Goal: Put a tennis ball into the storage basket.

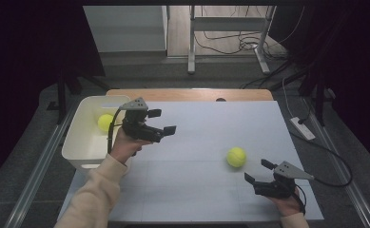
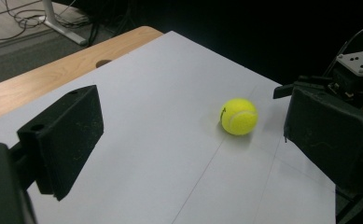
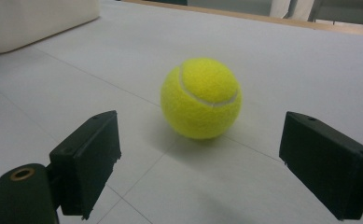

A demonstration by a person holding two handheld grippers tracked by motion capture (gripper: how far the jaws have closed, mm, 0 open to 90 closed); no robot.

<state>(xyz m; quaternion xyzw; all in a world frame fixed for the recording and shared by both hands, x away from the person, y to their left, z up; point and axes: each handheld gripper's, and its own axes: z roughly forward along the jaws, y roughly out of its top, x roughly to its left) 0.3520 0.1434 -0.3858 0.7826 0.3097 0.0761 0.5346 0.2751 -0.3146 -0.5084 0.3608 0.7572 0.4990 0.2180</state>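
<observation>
A yellow tennis ball (image 1: 236,156) lies on the white table sheet, right of centre. My right gripper (image 1: 257,171) rests open near the front right edge, its jaws pointing at that ball (image 3: 201,97) from a short distance, not touching it. My left gripper (image 1: 163,122) is raised above the table just right of the white bin (image 1: 78,142), open and empty, facing the ball (image 2: 239,116) across the sheet. A second yellow tennis ball (image 1: 105,122) lies inside the bin. In the left gripper view the right gripper (image 2: 347,77) appears at the far right.
The white sheet (image 1: 197,190) covers a wooden table whose far edge (image 1: 187,94) shows bare. The bin (image 3: 34,18) hangs at the table's left side. Beyond the table stand desk legs (image 1: 191,42) and floor cables (image 1: 239,45). A power strip (image 1: 302,128) lies right of the table.
</observation>
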